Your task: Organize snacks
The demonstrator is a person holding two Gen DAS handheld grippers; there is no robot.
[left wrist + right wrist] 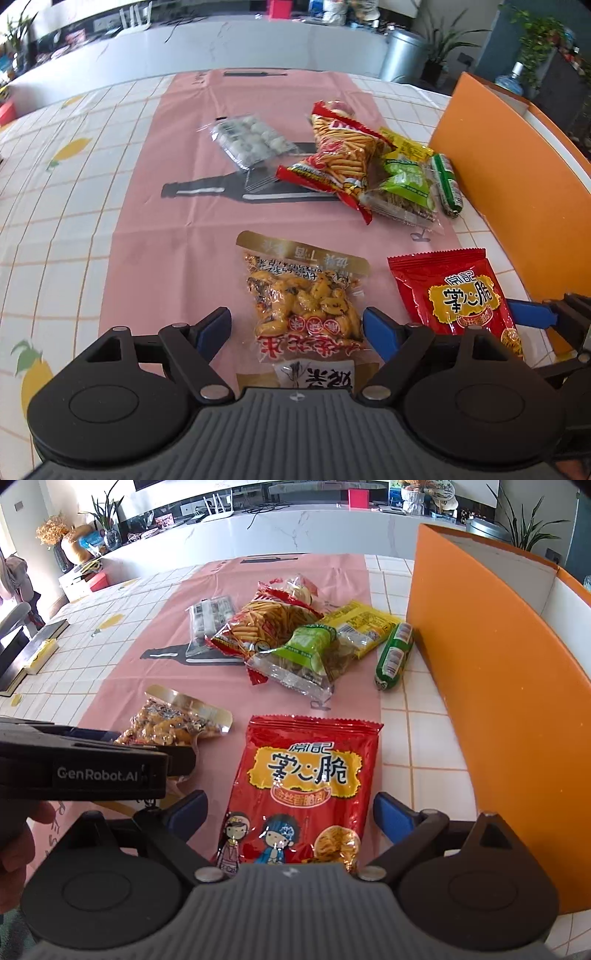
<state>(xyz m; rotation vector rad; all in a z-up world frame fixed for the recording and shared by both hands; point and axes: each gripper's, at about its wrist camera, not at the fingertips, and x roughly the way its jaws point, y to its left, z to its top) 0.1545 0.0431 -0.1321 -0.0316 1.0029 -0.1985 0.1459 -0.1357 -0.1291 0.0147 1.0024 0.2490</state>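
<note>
Red packet's lower edge hidden under gaping right tool; left tool likewise agape.

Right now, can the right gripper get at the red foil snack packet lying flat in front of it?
Probably yes: the right gripper is open, straddling the red foil snack packet, with nothing on top.

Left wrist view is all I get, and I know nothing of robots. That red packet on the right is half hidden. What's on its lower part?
Observer: On the red packet, cartoon figures are printed low down; the right wrist view shows them.
Operator: Where is the other tool?
Observer: The right gripper is open, with a finger on either side of that packet.
Operator: Anything left of the pink mat that I'm missing?
Observer: A dark flat object lies at the table's far left edge.
</note>
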